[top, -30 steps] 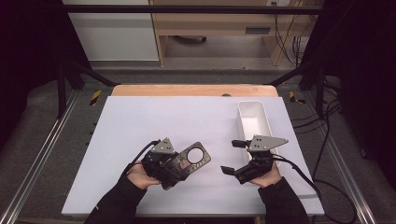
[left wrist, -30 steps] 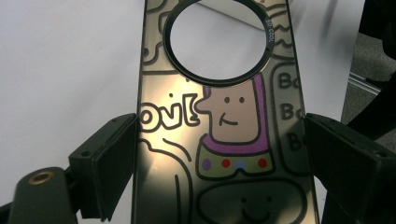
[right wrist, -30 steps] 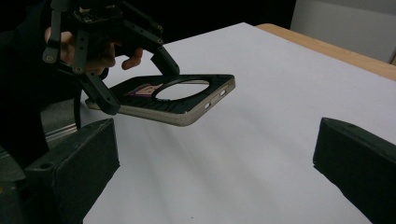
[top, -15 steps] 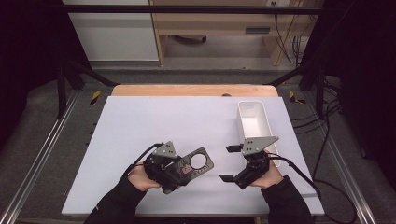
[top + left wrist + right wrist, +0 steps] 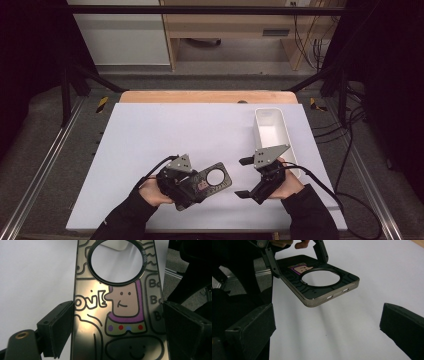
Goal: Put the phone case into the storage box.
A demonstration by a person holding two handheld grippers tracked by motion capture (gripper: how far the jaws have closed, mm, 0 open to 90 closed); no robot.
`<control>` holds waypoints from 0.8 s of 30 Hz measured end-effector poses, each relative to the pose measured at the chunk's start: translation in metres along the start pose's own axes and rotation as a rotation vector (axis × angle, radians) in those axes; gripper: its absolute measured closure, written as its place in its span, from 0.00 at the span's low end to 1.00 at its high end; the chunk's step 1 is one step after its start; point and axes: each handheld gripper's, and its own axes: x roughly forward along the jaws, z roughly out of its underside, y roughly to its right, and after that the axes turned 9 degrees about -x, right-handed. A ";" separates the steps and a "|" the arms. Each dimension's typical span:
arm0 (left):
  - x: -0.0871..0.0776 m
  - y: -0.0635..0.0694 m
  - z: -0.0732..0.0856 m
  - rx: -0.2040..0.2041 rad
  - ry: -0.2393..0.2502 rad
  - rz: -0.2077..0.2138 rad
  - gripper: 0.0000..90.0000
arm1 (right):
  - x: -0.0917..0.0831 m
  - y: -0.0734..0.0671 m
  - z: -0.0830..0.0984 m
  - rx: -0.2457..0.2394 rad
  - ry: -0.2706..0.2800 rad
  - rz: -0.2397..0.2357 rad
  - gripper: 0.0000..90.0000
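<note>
A dark glossy phone case (image 5: 214, 180) with a big round hole and cartoon drawings is held flat just above the white table. My left gripper (image 5: 196, 186) is shut on its long edges, the pads (image 5: 62, 323) pressing both sides of the case (image 5: 117, 302). My right gripper (image 5: 243, 177) stands open a short way to the right of the case, jaws pointing at it and apart from it. In the right gripper view the case (image 5: 322, 286) hovers ahead between my wide jaws (image 5: 327, 325), with the left gripper (image 5: 295, 257) behind it.
A white rectangular tray (image 5: 258, 127) sits at the table's right side, just beyond the right hand. The white table sheet (image 5: 165, 130) stretches bare to the back and left. Cables trail from both grippers toward the front edge.
The right gripper has dropped slightly and turned its jaws toward the case. The left gripper has shifted the case a little nearer to the front edge.
</note>
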 end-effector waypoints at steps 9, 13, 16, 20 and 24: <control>0.005 0.007 -0.002 0.046 -0.023 0.026 0.13 | 0.006 0.003 -0.002 -0.016 -0.036 -0.055 0.00; 0.007 0.009 -0.004 0.060 -0.033 0.034 0.13 | 0.009 0.002 -0.005 -0.037 -0.061 -0.083 0.00; 0.008 0.011 -0.005 0.067 -0.036 0.043 0.13 | 0.011 0.001 -0.007 -0.044 -0.066 -0.100 0.00; 0.008 0.013 -0.006 0.077 -0.036 0.056 0.13 | 0.014 0.001 -0.006 -0.045 -0.075 -0.114 0.00; 0.009 0.014 -0.006 0.088 -0.038 0.067 0.13 | 0.017 0.000 -0.005 -0.044 -0.074 -0.132 0.00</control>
